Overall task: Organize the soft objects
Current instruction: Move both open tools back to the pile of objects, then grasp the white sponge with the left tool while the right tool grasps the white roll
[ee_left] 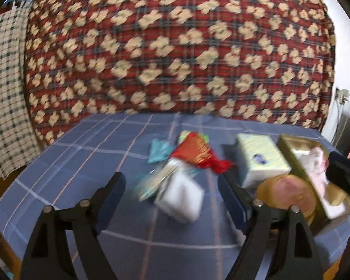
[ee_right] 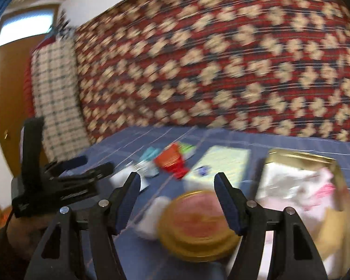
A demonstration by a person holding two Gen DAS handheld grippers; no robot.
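The left gripper [ee_left: 172, 186] is spread wide and empty, with the white soft packet [ee_left: 180, 199] lying between its fingers on the blue cloth [ee_left: 81, 163], nearest to this hand. The right gripper [ee_right: 177, 186] is also released, above the round gold tin [ee_right: 196, 224]; farther right is the gold box [ee_right: 298, 161]

Home bedroom: checked bedsheet [ee_left: 58, 163], patterned quilt [ee_left: 175, 46], wooden door [ee_right: 7, 93].

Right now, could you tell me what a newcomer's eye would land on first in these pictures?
The red quilt with cream blotches fills the background behind the blue checked cloth. On the cloth, a red pouch lies mid-table, and a gold box with white fabric inside sits at the right. A round gold tin lies just ahead of the open right tool.
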